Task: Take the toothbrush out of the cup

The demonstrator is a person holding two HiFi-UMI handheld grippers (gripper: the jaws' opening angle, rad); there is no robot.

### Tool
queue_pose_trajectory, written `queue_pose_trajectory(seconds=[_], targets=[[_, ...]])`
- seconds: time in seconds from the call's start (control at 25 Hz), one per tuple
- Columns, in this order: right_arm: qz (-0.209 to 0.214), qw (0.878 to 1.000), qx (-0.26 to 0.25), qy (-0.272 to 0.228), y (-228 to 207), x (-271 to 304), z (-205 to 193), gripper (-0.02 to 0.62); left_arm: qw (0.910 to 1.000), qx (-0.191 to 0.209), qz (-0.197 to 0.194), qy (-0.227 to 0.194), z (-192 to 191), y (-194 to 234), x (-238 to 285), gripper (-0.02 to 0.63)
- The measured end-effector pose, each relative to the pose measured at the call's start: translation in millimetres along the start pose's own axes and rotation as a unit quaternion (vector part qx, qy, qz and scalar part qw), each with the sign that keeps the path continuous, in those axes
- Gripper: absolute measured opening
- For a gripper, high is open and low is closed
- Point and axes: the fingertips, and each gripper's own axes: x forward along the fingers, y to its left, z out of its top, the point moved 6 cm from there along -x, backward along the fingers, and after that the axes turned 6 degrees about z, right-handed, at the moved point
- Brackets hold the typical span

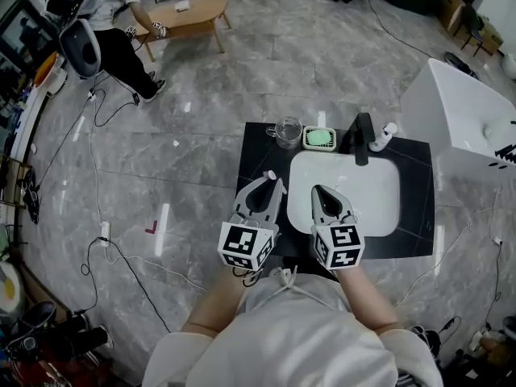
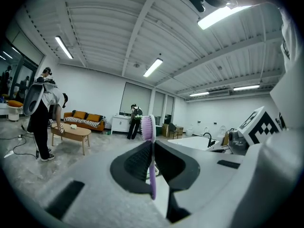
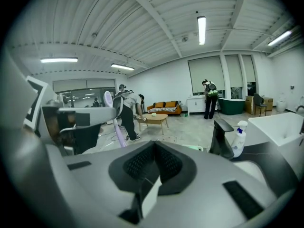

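My left gripper [image 1: 270,182] is shut on a purple toothbrush [image 2: 151,167]. The brush stands upright between the jaws, its bristle head [image 2: 147,127] above the fingertips. In the head view the brush tip [image 1: 272,175] shows over the black counter's left part. The clear glass cup [image 1: 288,131] stands at the counter's back, apart from the brush and with nothing in it. My right gripper [image 1: 318,190] hovers over the white basin [image 1: 379,208], jaws shut with nothing between them [image 3: 154,148]. The right gripper view shows the toothbrush [image 3: 117,126] at its left.
A green soap dish [image 1: 319,138], a black faucet [image 1: 360,138] and a white pump bottle [image 1: 383,135] line the back of the black counter [image 1: 415,216]. A white tub [image 1: 468,111] stands to the right. A person [image 1: 113,22] bends at a wooden table [image 1: 189,14] far left.
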Motion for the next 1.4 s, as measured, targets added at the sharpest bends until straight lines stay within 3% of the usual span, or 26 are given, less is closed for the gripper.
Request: queue_pose_trajectory(seconds=[0.52,1.4], targets=[[-0.001,0.999,-0.018,-0.033,23,-23,4,0.025,0.9999,0.014,-0.001,-0.009,-8,-13,-22,0.032],[0.003,0.999,-0.044,-0.029,26,-13,13,0.025,1.0000,0.008,0.000,0.002,-8,-3,-9,0.032]])
